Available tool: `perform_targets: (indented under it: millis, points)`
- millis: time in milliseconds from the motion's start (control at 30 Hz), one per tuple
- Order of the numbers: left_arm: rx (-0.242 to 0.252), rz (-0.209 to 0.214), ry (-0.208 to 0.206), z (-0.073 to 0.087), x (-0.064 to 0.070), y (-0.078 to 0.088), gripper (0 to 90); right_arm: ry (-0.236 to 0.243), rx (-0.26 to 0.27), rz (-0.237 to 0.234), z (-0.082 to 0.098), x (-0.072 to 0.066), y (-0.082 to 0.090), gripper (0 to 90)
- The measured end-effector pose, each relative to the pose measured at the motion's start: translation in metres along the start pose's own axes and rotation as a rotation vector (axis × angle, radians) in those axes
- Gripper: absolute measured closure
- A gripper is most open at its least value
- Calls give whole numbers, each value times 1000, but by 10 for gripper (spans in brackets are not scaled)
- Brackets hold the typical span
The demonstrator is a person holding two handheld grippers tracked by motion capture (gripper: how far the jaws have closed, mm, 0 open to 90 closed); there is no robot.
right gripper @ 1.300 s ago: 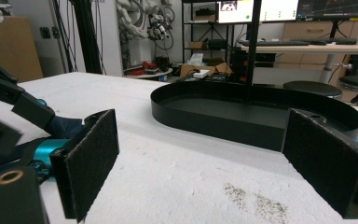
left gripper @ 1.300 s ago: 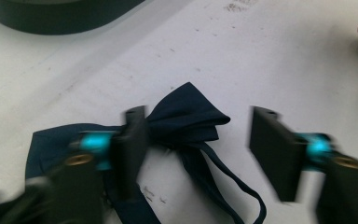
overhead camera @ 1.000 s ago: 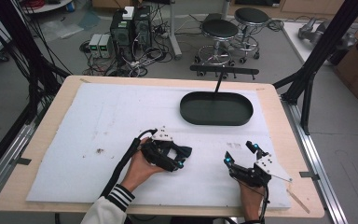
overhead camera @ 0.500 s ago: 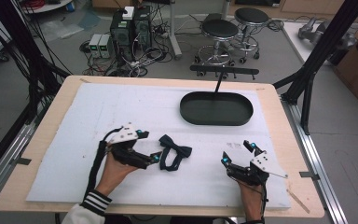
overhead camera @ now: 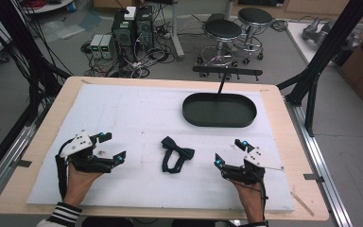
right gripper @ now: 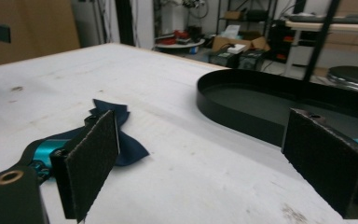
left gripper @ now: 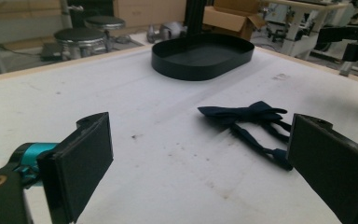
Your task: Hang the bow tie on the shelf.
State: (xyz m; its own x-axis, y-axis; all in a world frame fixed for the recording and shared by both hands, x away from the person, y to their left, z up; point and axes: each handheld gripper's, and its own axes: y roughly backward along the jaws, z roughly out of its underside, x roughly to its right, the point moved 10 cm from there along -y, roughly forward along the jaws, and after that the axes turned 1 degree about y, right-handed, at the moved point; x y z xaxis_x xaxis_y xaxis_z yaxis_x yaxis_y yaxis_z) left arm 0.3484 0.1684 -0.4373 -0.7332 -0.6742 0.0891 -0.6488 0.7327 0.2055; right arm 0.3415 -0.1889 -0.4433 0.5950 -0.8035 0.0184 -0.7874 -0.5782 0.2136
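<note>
Bow tie (overhead camera: 176, 153) flat on white mat (overhead camera: 123, 109) | black oval tray (overhead camera: 219, 109) at 1 o'clock | left gripper (overhead camera: 109, 147) at 9, right gripper (overhead camera: 229, 152) at 3, jaws spread, empty

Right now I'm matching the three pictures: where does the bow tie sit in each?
High view: bow tie lies low centre, between the two grippers.
Left gripper view: right of centre, past the right jaw.
Right gripper view: lower left, partly behind the left jaw.
Shared landmark: the black oval tray beyond it.

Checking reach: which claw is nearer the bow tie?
The right claw. The bow tie lies between both, with a narrower gap of white mat on that side than toward the left claw.
</note>
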Motion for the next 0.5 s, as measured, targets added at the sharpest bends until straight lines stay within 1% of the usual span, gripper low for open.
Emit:
perform_targets:
  millis: [100, 133, 167, 200, 267, 333, 400, 500]
  points:
    - [30, -13, -13, 4, -5, 9, 76, 14, -28, -35, -3, -8, -6, 102]
    - [38, -22, -14, 6, -7, 12, 76, 27, -36, -45, -4, -11, -8, 102]
    - [42, -26, -19, 7, -9, 14, 76, 25, -48, -53, -5, -14, -10, 102]
    - [49, -30, -18, 9, -11, 17, 76, 39, -53, -62, -6, -15, -13, 102]
    - [65, -36, -15, 11, -14, 22, 76, 42, -73, -81, -7, -21, -17, 101]
    - [81, -55, -14, 13, -17, 27, 76, 48, -95, -101, -7, -26, -21, 102]
    - [101, -89, -24, 15, -22, 31, 77, 52, -120, -123, -7, -31, -26, 102]
    - [112, -108, -29, 19, -26, 35, 77, 68, -155, -164, -7, -40, -33, 102]
